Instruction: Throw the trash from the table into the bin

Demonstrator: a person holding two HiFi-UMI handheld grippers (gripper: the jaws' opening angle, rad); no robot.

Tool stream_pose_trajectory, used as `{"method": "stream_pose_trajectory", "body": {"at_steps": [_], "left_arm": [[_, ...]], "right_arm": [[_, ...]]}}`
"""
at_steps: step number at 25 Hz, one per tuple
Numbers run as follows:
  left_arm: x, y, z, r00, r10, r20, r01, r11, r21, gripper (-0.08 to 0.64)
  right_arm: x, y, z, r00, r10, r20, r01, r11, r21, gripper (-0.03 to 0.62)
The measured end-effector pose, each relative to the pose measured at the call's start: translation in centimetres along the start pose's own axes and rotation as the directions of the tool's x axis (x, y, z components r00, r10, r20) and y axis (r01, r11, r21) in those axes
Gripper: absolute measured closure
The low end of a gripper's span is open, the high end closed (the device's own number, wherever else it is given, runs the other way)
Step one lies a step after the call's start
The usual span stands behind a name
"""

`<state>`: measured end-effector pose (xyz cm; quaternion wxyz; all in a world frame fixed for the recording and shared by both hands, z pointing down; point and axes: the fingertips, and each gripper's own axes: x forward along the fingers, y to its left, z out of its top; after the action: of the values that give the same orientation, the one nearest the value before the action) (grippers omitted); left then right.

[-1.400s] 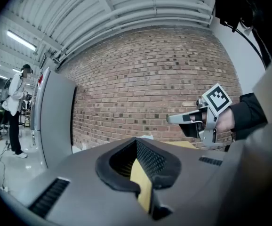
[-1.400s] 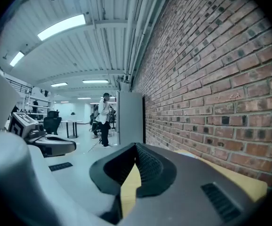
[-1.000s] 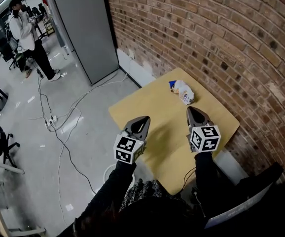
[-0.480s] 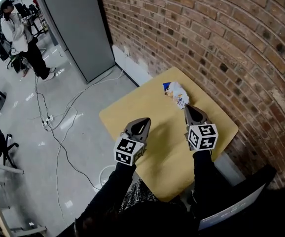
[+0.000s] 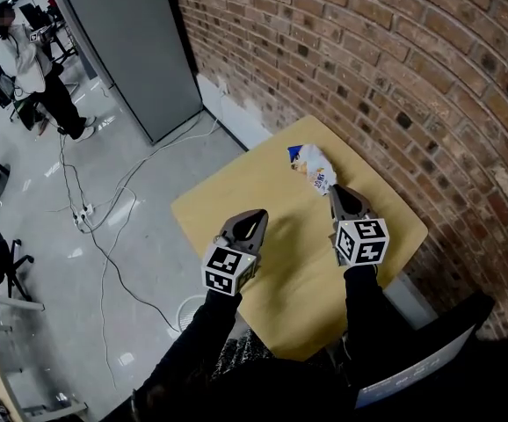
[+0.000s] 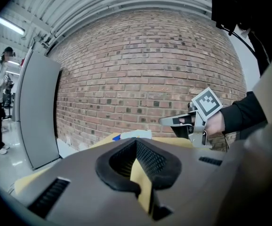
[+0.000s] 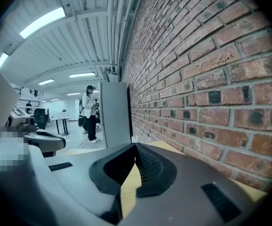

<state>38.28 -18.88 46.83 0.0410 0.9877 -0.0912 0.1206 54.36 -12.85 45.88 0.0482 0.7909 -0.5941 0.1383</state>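
Trash: one crumpled white wrapper (image 5: 313, 167) with a blue end lay on the table (image 5: 236, 192), on its far part toward the corner by the brick wall (image 5: 395, 77). It was the only loose item I could see on the table.

Left gripper (image 5: 256, 214): its jaws were closed together with nothing between them. It hung over the table's left side, near the edge that faced the open floor.

Right gripper (image 5: 336, 192): its jaws were also closed together and empty. It sat over the middle of the table toward the wall side, with its tip just short of the wrapper and not touching it as far as I could tell.

Bin: I could not pick one out in any view. A pale round shape (image 5: 192, 310) showed on the floor under the table's left edge, but it was too small to name.

Done so far: nothing I could confirm, since the wrapper was on the table and neither gripper held it.

Step in hand: by my reading, the approach to the wrapper with the right gripper.

Left to do: open the right gripper's jaws, close them on the wrapper, lift it off the table, find the bin and drop it in.

Risk: thin crinkled film may slide along the table instead of being pinched.
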Motion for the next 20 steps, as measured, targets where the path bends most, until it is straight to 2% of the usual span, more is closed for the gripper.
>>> {"method": "stream_pose_trajectory", "body": {"at_steps": [8, 14, 20], "left_arm": [[0.5, 1.2, -1.0, 1.000, 0.005, -0.018, -0.006, 1.000, -0.019, 0.555], [0.3, 1.5, -1.8, 1.000, 0.015, -0.024, -0.016, 0.999, -0.029, 0.555], [-0.4, 1.9, -2.2, 0.999, 0.036, -0.031, -0.037, 0.999, -0.029, 0.555]], "right_arm": [[1.7, -1.4, -1.3, 0.998, -0.052, -0.038, 0.053, 0.999, 0.013, 0.567], [3.5, -3.1, -3.2, 0.991, -0.104, -0.080, 0.109, 0.992, 0.059, 0.337], [5.6, -4.9, -5.7, 0.980, -0.111, -0.163, 0.125, 0.989, 0.074, 0.311]]}}
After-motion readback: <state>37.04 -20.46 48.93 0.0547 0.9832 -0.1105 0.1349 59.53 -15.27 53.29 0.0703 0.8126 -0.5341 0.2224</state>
